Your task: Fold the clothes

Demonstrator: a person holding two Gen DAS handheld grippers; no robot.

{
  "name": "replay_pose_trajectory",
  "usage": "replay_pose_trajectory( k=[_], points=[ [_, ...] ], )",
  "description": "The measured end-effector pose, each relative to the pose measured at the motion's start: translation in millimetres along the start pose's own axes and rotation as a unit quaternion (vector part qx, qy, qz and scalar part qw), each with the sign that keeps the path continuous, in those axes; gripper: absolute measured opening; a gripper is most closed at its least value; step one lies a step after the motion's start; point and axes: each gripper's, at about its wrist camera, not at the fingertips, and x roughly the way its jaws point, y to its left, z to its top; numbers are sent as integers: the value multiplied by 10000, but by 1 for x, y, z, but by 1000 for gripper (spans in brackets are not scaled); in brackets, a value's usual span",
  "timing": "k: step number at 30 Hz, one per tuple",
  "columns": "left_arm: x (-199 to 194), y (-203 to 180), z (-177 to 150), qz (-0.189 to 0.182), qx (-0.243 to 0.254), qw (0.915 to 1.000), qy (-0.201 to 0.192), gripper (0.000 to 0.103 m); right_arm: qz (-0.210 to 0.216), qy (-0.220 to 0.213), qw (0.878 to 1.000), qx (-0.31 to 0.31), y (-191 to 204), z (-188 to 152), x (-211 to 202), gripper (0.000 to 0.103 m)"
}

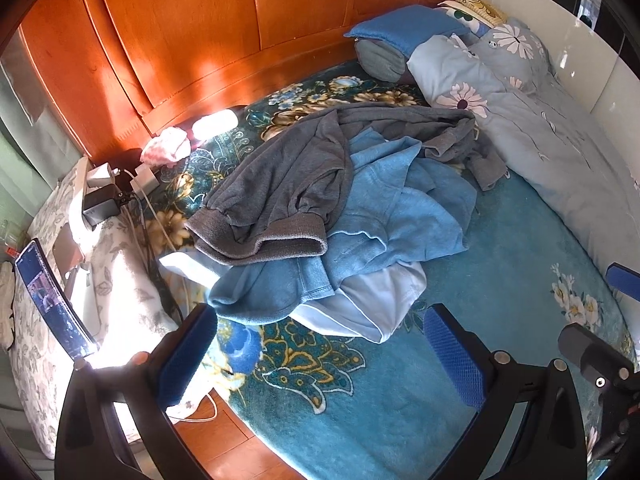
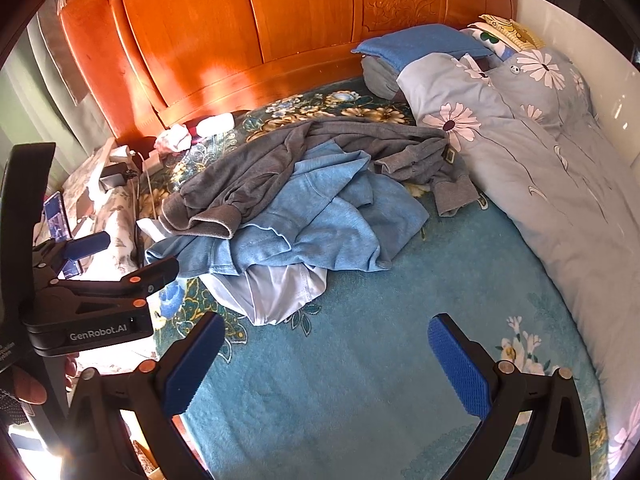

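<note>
Both grippers, left (image 1: 320, 356) and right (image 2: 328, 364), hang open and empty short of the clothes pile (image 1: 320, 208), nothing folded yet. Grey sweater (image 2: 248, 168) on top, probably first pick; layers underneath hard to separate.

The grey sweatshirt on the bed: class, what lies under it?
Under the grey sweatshirt lies a crumpled blue garment, with a pale white-blue garment showing beneath that, all on the floral blanket. What the covered parts of these clothes look like cannot be seen.
</note>
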Motion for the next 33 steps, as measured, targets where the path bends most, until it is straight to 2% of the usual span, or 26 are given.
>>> replay_pose_trajectory(
  k=[7, 15, 21, 27, 33],
  points=[
    [-13, -7, 0, 42, 135, 9999, -42, 103, -17, -28, 10000, -42, -6, -3, -6, 103],
    [-12, -1, 5, -111, 394, 9991, -144, 103, -42, -45, 9999, 96, -3, -3, -7, 103],
    [4, 9, 15, -299, 660, 9972, -189, 103, -252, 38, 9991, 329, 4, 2, 3, 103],
    [20, 23, 25, -531, 986, 9937, -64, 103, -527, 166, 9961, 690, 11, 10, 13, 103],
    [37, 41, 35, -571, 1113, 9921, 43, 103, -681, 387, 9934, 838, 25, 21, 28, 103]
  ],
)
